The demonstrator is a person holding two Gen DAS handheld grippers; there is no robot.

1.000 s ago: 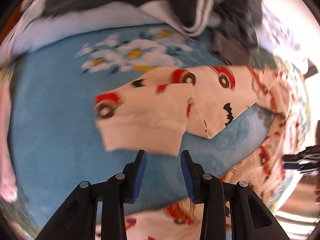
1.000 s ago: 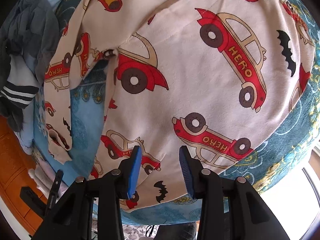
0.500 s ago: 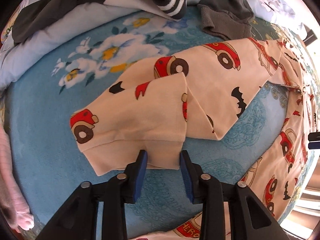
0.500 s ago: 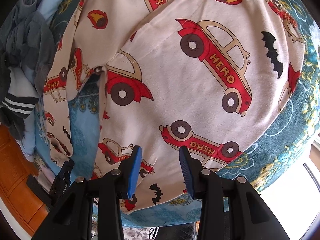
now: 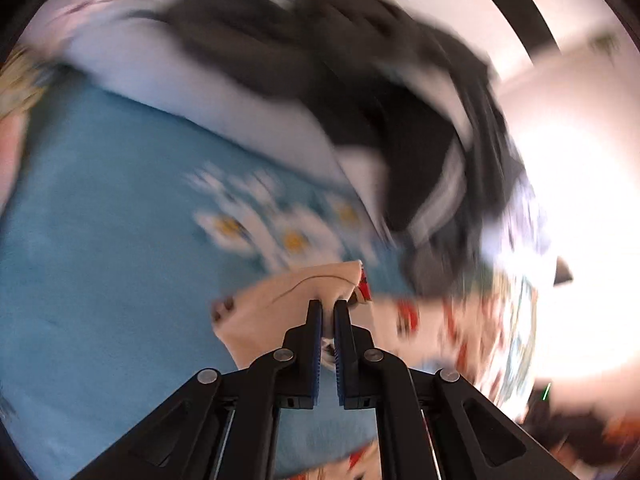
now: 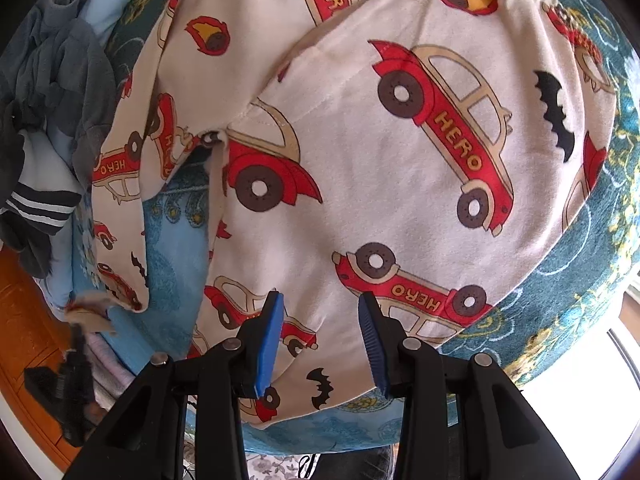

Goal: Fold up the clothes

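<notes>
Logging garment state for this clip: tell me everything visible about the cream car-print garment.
The cream car-print garment looks like soft knit, printed with red HERO cars, black bats and flaming wheels, with stitched seams. It lies spread on the blue floral blanket, one narrower part running toward a dark clothes pile. The left tool is shut on a bunched end of it; that view is motion-blurred. The right tool is open over the near edge; contact cannot be told.

Bare blue blanket [image 5: 100, 240] lies open left of the pinched pyjama cloth [image 5: 280, 300]; a heap of dark clothes [image 5: 400, 128] blocks the far side, beyond the daisies.
</notes>
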